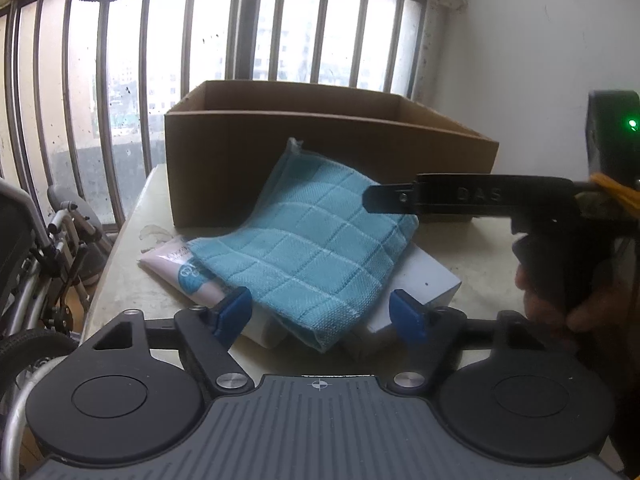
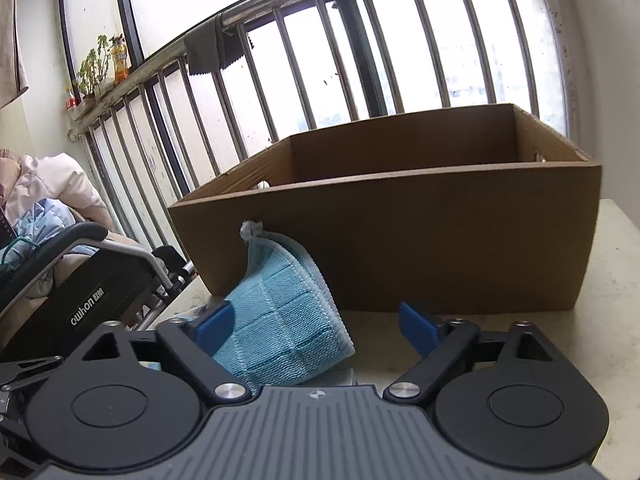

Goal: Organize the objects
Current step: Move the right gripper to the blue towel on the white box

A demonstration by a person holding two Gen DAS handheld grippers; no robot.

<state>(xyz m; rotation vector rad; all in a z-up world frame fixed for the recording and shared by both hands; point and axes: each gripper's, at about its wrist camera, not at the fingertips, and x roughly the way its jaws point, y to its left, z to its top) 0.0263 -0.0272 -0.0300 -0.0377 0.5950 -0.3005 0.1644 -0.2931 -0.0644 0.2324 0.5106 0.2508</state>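
The blue cloth [image 1: 316, 248] lies folded on the pale table [image 1: 132, 280], its upper corner leaning against the front wall of the open cardboard box [image 1: 320, 132] that stands toward the table's far edge by the barred window [image 1: 200, 32]. The cloth is draped over a pink tube [image 1: 180, 268] on its left side and a white box [image 1: 428, 280] on its right.

The left gripper [image 1: 322, 314] has its blue fingers [image 1: 234, 310] parted on either side of the cloth's near edge, not pressing on it.

The right gripper [image 2: 320, 326] reaches in from the table's right side, jaws wide; the cloth's folded edge sits between them, close to the left pad, with a clear gap to the right pad. A wheelchair [image 2: 92, 296] stands past the table's left edge.
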